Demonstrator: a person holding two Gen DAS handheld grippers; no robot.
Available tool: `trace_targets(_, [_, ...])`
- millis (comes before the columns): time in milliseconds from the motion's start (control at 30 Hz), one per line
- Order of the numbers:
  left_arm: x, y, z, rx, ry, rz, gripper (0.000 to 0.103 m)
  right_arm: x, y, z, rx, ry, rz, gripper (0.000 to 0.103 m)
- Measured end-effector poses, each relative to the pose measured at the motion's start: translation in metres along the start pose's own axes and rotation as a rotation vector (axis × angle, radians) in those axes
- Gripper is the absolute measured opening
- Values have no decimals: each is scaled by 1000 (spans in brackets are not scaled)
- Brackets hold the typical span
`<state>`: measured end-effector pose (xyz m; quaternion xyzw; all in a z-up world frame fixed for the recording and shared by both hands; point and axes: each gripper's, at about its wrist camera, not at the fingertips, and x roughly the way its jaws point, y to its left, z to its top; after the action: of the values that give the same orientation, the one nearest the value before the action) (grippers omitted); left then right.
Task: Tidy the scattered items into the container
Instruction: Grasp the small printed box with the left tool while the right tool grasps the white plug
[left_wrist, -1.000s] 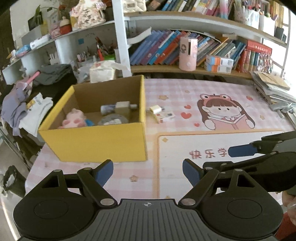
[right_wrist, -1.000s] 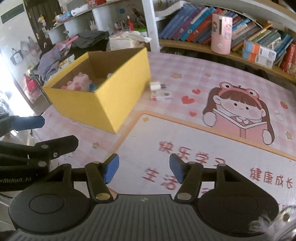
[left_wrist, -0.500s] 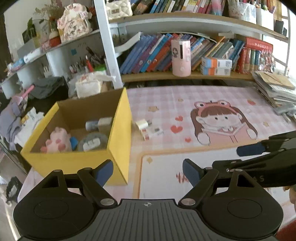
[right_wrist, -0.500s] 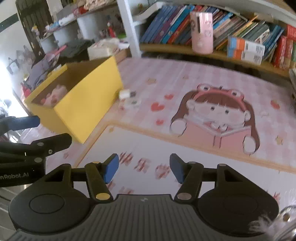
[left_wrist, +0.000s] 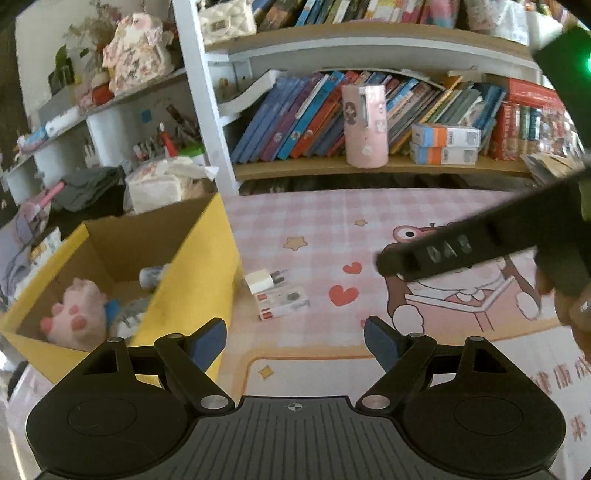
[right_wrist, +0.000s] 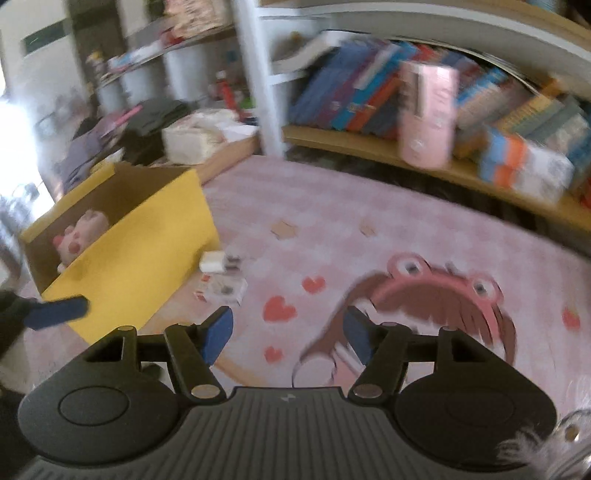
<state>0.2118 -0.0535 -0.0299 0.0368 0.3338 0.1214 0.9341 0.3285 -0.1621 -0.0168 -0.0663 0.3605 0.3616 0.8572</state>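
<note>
- The yellow box (left_wrist: 192, 280) is sitting at the table's left edge, already holding a pink plush (left_wrist: 75, 314) and a few other bits
- Two items are lying loose on the pink mat (left_wrist: 314, 225), just beside the box's right wall: a white charger (left_wrist: 263, 280) and, just in front of it, a small flat carton (left_wrist: 282, 302)
- The left gripper (left_wrist: 294, 338) is hanging released, jaws wide and nothing between them, pointing down at the charger and carton
- The right gripper (right_wrist: 287, 332) is opening, jaws empty, and is aiming at the same pair from the right; its view is blurring
- The step in hand looks like the reach for one of these two pieces
- To do it well, only one gripper should be going in, since both items are lying close together and the grippers are crowding each other
- The carton is lying flat, so the jaws should be coming down steeply and straddling its narrow sides
- The charger sits close to the box wall, so it is worth leaving room for the jaw on that side
</note>
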Motion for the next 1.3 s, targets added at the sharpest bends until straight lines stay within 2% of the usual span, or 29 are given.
trace_targets(100, [19,-4,-2,-29,10,47,84,18,1,16,-54,14,50,65])
trace_targets(233, [44,-12,0,-63,0,123,84,45,3,31,-103,43,56,65])
trace_targets(400, [73,-20,10,-153,-4,194,84,77,5,44,-136,89,80,65])
trace_targets(567, [103,-19,15,-227,48,262,83,103,15,55,-205,133,151,65])
trace_targets(700, [117,-6,15,-324,86,273,82,129,19,64,-200,188,190,65])
trace_targets(833, [126,-4,16,-319,91,266,80,153,11,71,-144,247,257,65])
trace_targets(933, [130,-6,16,-297,91,237,78,165,4,77,-105,284,275,64])
trace_targets(1000, [132,-8,14,-285,98,223,72,167,0,81,-87,290,291,64])
trace_targets(1167, [136,-6,12,-298,112,188,66,169,-2,86,-69,300,303,64])
trace_targets(1233, [135,-4,12,-297,106,164,54,171,2,85,-83,306,305,64])
trace_targets(1300, [132,-3,10,-294,112,151,53,173,7,85,-101,313,311,64])
